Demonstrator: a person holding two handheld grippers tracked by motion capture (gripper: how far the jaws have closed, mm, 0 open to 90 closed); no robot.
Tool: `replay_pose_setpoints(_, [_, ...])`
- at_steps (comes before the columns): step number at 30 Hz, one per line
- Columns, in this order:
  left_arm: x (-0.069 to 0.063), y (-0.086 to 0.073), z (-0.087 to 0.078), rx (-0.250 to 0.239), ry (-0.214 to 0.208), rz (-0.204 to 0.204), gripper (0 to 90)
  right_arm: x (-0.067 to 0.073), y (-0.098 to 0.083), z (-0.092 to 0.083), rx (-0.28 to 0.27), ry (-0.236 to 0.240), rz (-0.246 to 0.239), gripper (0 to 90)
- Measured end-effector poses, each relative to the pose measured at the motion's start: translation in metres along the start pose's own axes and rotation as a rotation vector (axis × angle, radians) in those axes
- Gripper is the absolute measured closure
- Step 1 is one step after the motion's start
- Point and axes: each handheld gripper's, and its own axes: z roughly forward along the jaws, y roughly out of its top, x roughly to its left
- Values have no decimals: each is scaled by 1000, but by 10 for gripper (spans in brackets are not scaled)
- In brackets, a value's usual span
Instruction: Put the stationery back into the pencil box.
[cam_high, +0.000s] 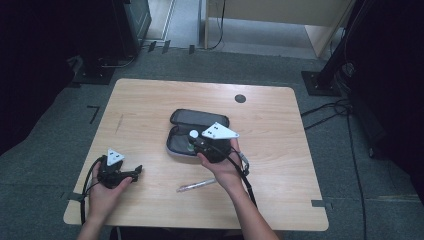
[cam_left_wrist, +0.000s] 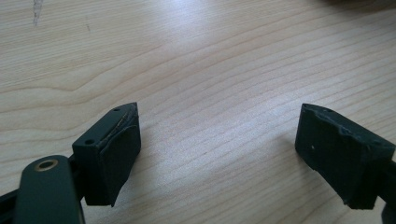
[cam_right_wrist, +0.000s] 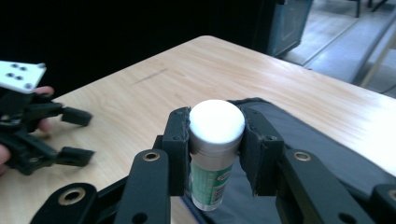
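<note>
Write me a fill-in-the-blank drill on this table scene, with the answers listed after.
1. The right hand-held gripper is clamped on a tube with a ____ cap.
2. The left hand-held gripper has its jaws ____, with nothing between them.
3. The pencil case on the table lies ____.
4. A pen lies on the table, ____ by either gripper.

Answers: white; open; open; untouched

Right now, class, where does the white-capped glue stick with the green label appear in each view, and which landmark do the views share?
High view: white-capped glue stick at centre, above the open dark pencil case.
Left gripper view: not in it.
Right gripper view: lower centre, clamped by the right gripper.
Shared landmark: light wooden table.
</note>
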Motion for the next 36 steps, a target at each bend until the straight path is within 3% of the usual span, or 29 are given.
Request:
replay_pose_setpoints(10, [0,0,0,0,0,0,145,-28,-10,1,32,-87,15,653])
replay_pose_setpoints(26, [0,0,0,1,0,0,145,-53,-36,10,110,-194,24,652])
replay_pose_setpoints(31, [0,0,0,1,0,-1,145,-53,-39,12,105,-174,39,652])
replay_pose_setpoints(36, [0,0,0,0,0,-1,145,-47,-38,15,77,-110,49,652])
